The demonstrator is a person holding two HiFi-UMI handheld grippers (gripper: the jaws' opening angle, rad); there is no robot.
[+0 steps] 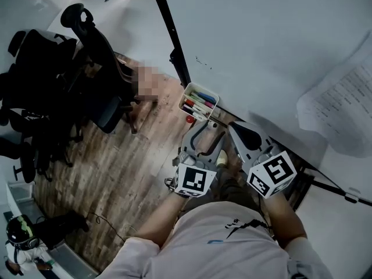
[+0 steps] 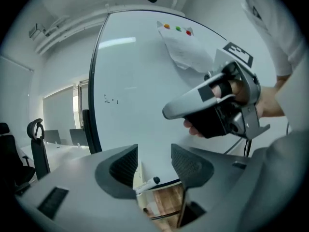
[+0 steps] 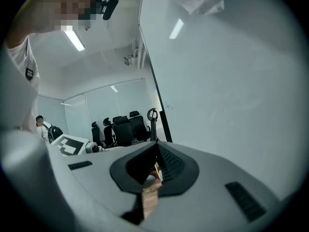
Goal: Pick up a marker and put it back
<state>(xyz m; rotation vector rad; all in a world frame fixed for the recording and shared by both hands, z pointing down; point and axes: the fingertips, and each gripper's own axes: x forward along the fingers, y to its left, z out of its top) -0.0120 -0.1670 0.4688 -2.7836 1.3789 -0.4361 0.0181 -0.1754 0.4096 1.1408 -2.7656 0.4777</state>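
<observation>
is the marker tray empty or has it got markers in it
Not empty: several coloured markers lie inside the white tray.

Most of the marker [image 2: 147, 184] lies hidden behind the left gripper [image 2: 155, 164].

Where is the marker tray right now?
In the head view the marker tray sits near centre, against the lower edge of the whiteboard, just ahead of the open left gripper, with wood floor to its left.

black office chairs [image 1: 55, 80] on a wood floor [image 1: 131, 173] beside a whiteboard [image 1: 267, 51].
</observation>
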